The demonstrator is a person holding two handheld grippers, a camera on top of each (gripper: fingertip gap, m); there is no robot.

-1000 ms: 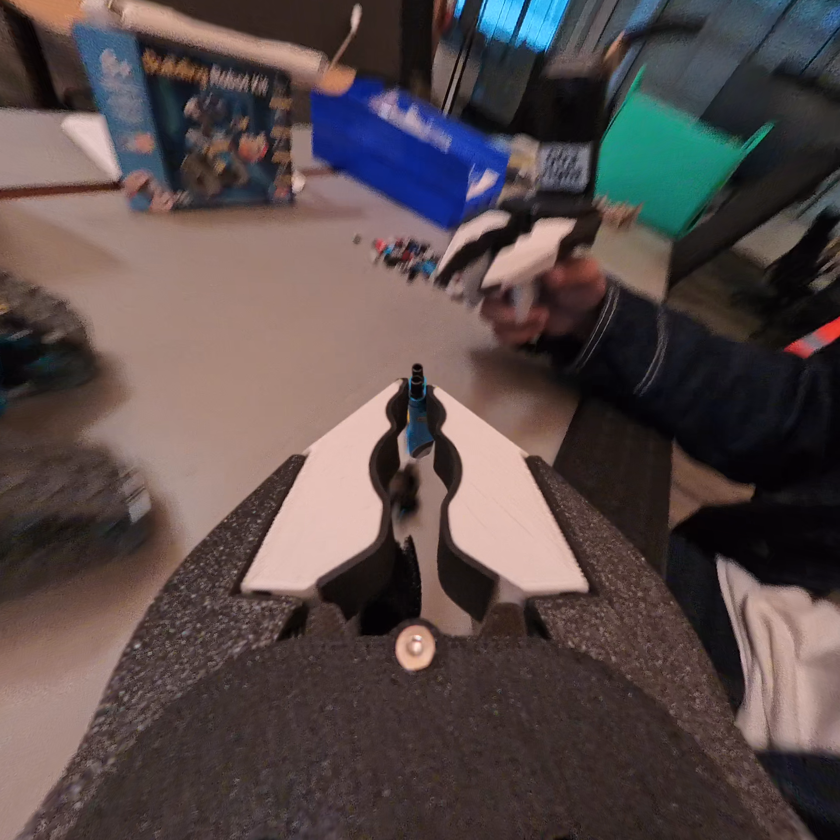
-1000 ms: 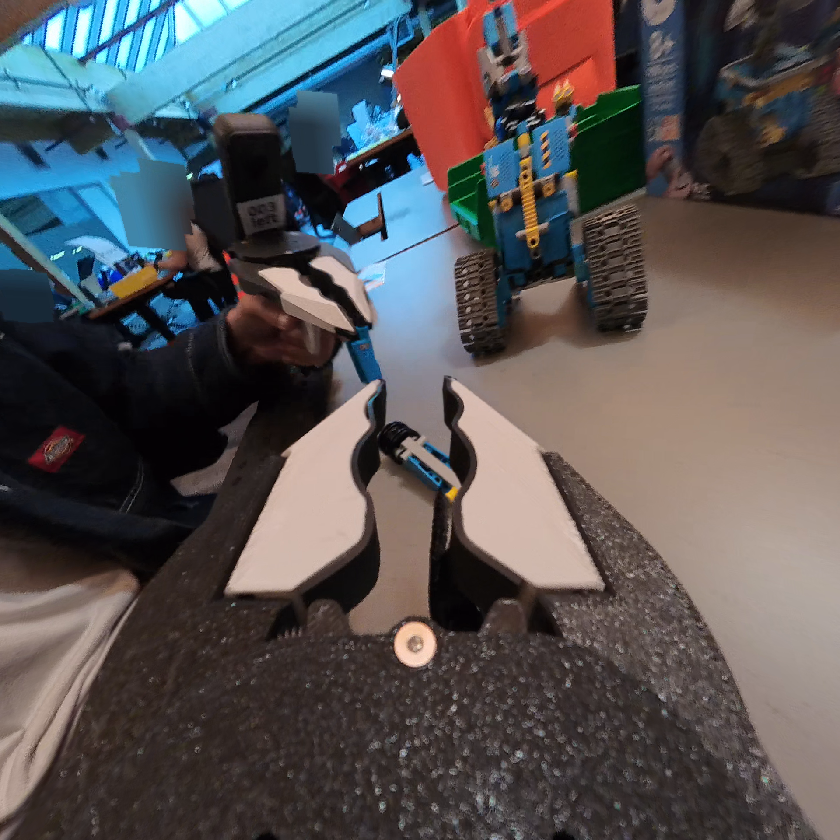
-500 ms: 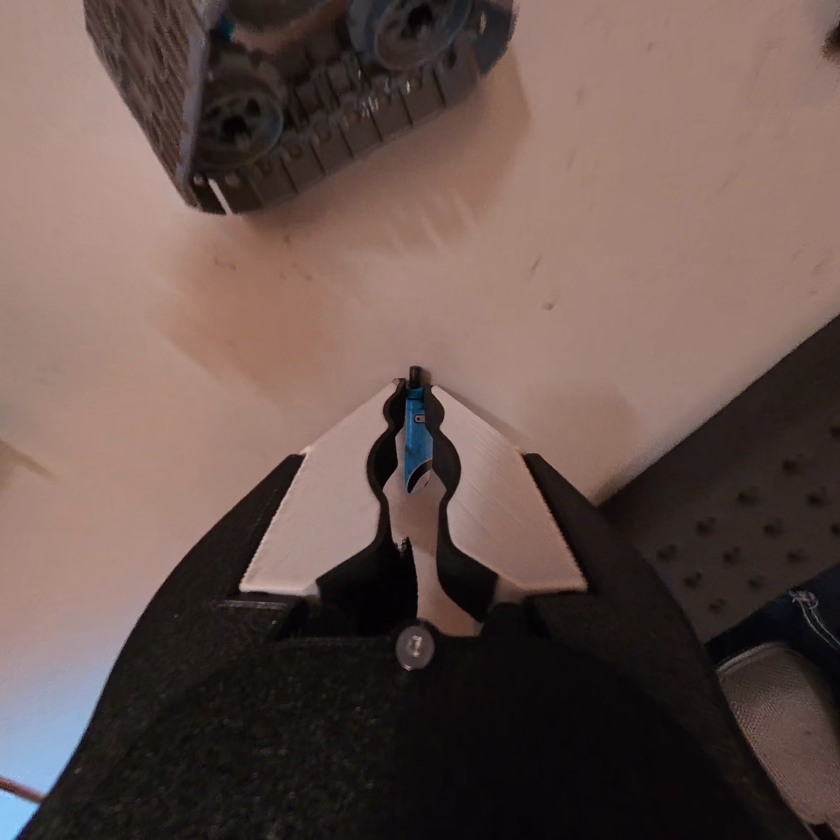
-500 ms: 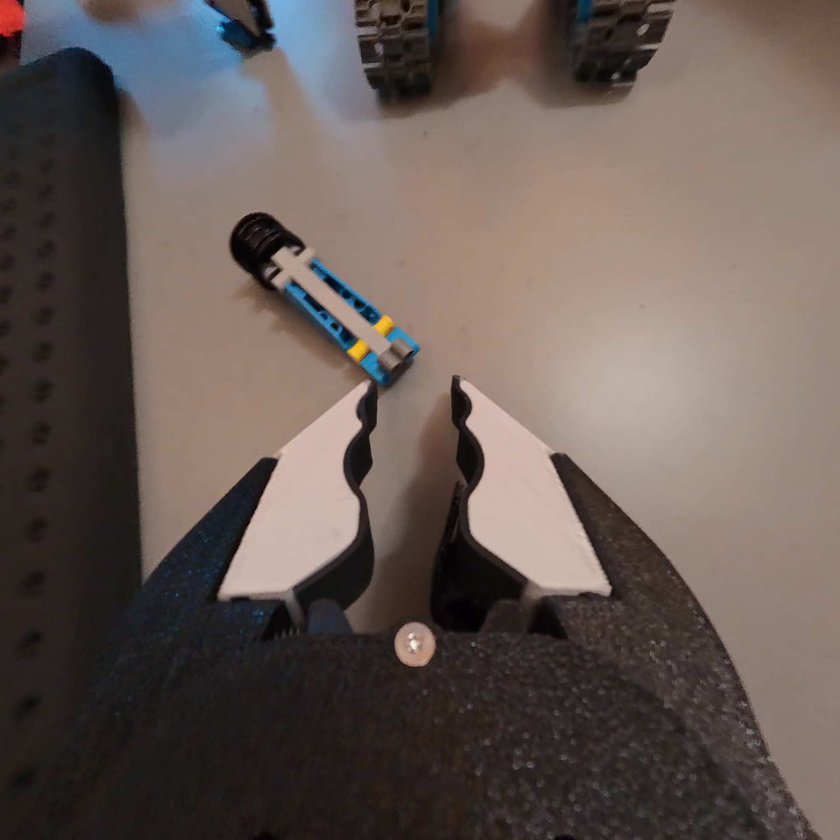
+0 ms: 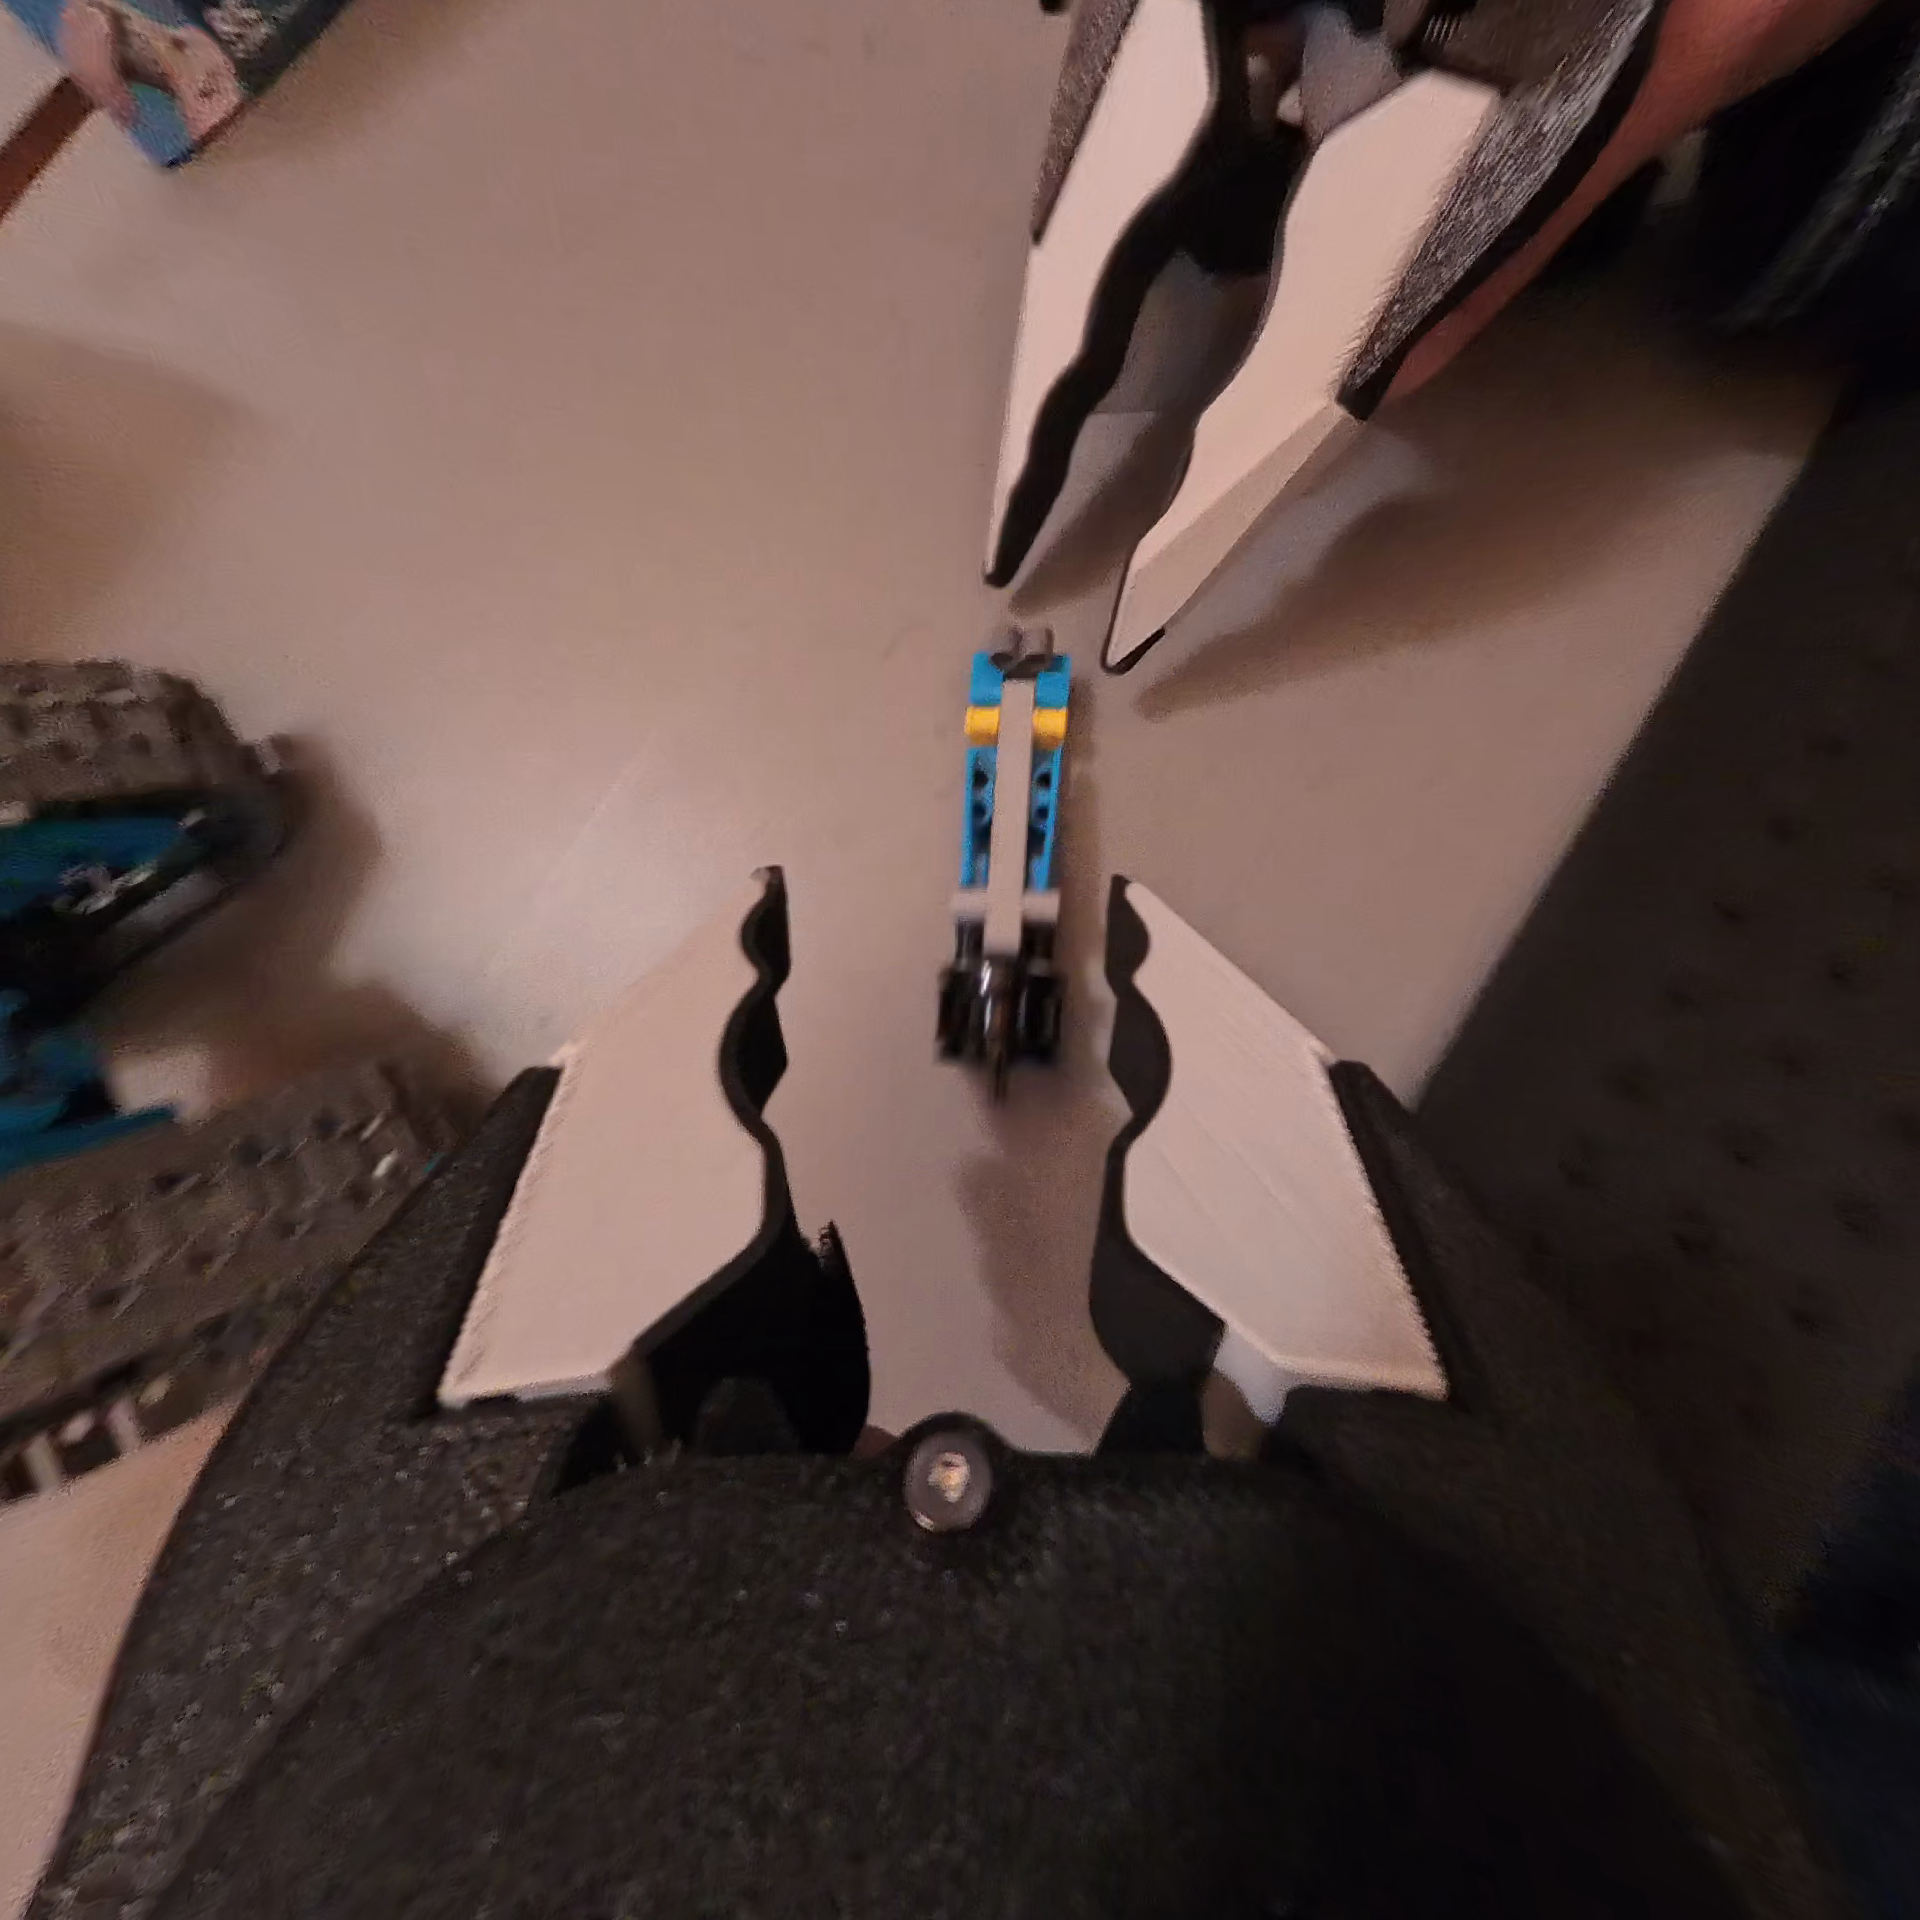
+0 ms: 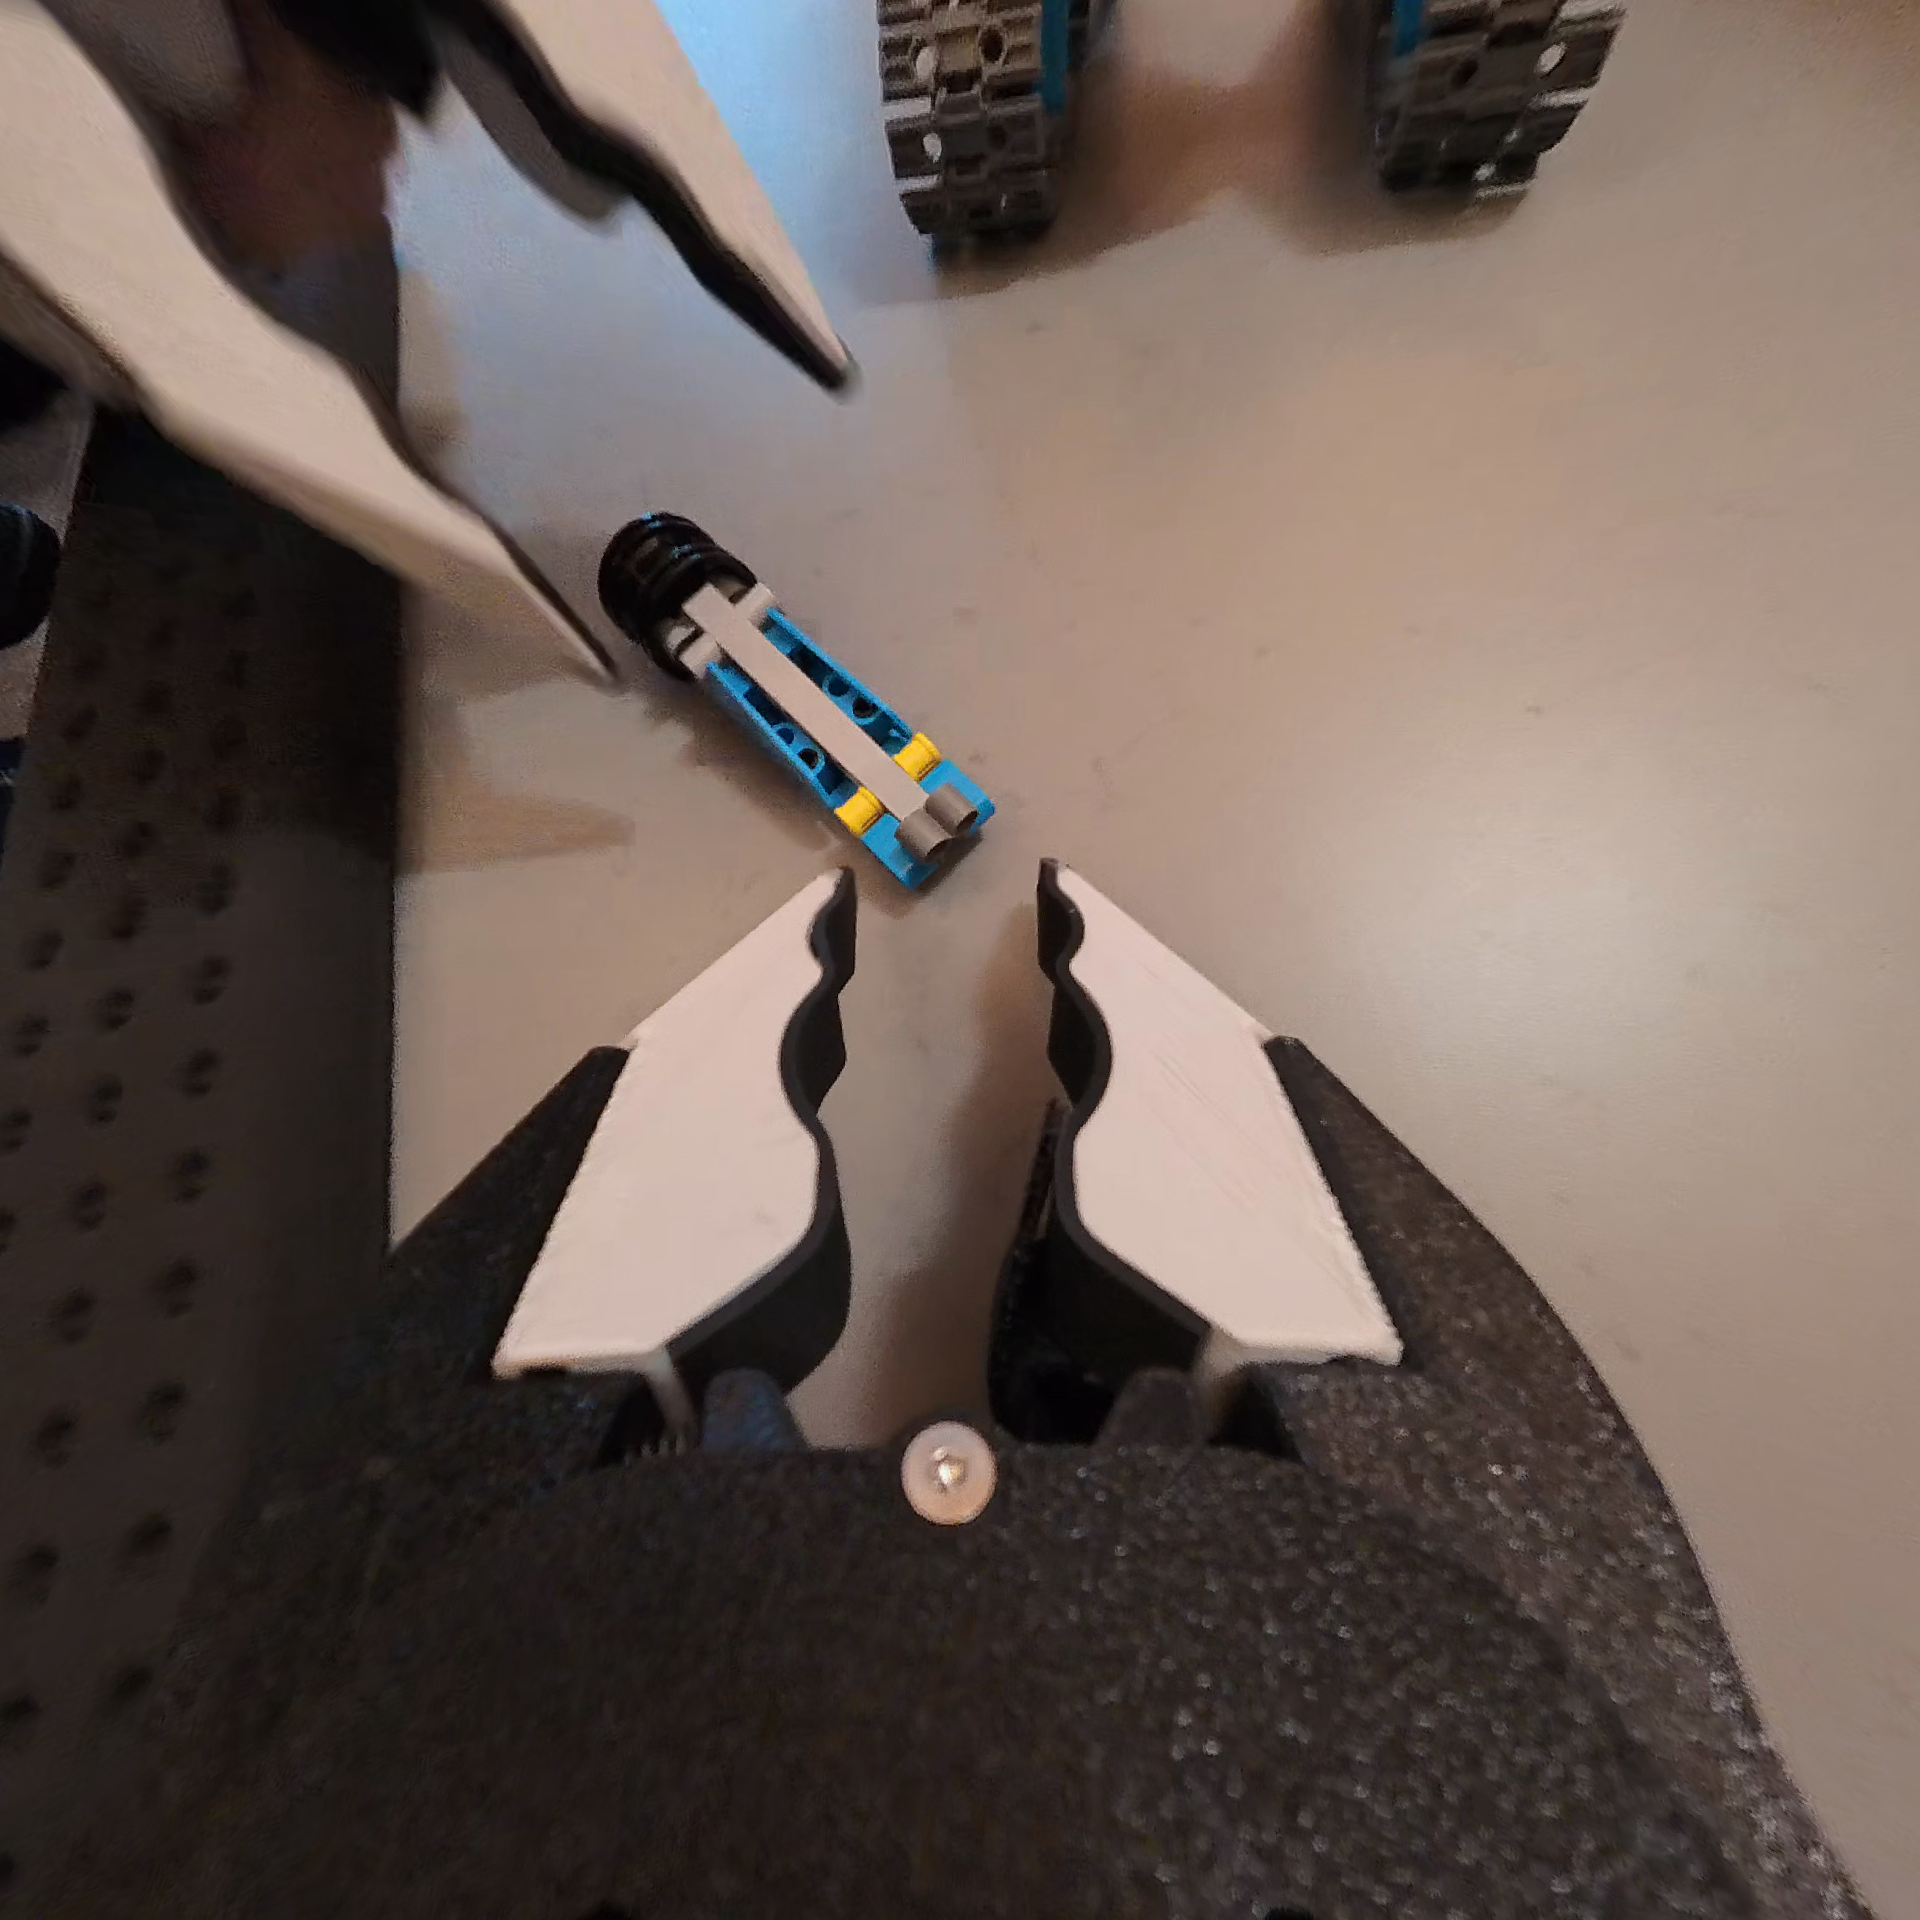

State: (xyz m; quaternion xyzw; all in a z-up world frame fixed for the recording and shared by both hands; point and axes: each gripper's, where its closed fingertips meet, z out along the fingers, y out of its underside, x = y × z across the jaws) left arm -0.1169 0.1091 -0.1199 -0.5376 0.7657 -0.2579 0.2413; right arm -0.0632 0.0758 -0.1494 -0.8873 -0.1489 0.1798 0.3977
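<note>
Left wrist view: my left gripper, jaws spread, hangs over the black-spring end of a blue brick assembly lying on the table. My right gripper, also parted, sits just beside its other end; tracked model beyond.

No readable text in either view; printed box at table corner too blurred.

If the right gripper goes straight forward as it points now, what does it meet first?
Probably the blue brick assembly: its grey-and-yellow end lies just ahead of the open right gripper, slightly left of centre. Height above the table is unclear.
</note>
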